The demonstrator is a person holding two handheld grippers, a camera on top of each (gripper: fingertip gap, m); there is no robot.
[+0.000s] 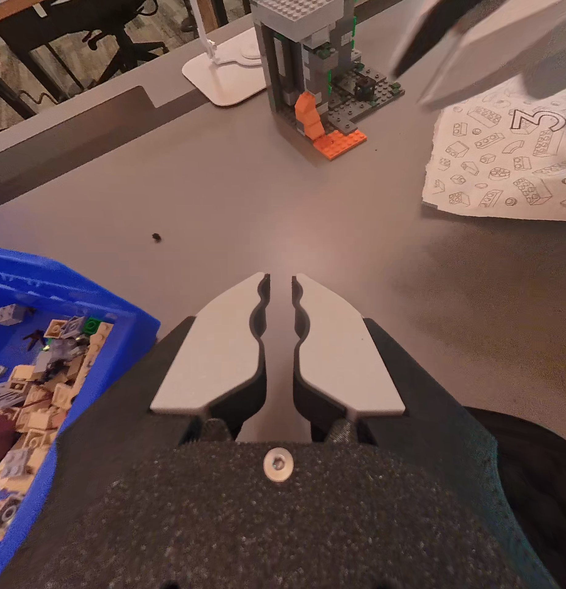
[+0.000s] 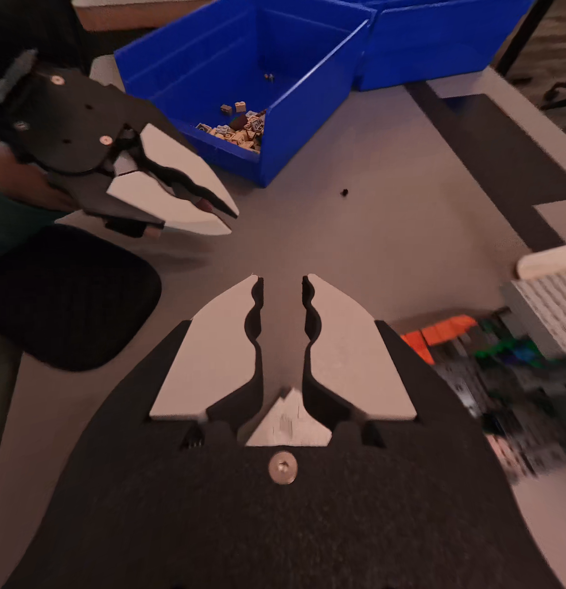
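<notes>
The grey table point(image 1: 211, 197) carries a blue plastic bin point(image 2: 307, 105) with tan, grey and green toy bricks point(image 2: 240, 130) heaped in its front corner, just left of my left gripper point(image 1: 280, 276). A second blue bin point(image 2: 441, 41) adjoins it. A grey brick tower with orange pieces point(image 1: 310, 73) stands ahead. My right gripper point(image 2: 282, 277) hovers over bare tabletop. Both pairs of fingers stand apart, clasping nothing.

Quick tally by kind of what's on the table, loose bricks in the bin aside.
Tongs: 2, left and right, both with fingers apart and nothing between them
Blue bins: 2
Brick model: 1
Printed paper sheet: 1
White stand base: 1
Small dark bit on the table: 1
Total: 8
</notes>
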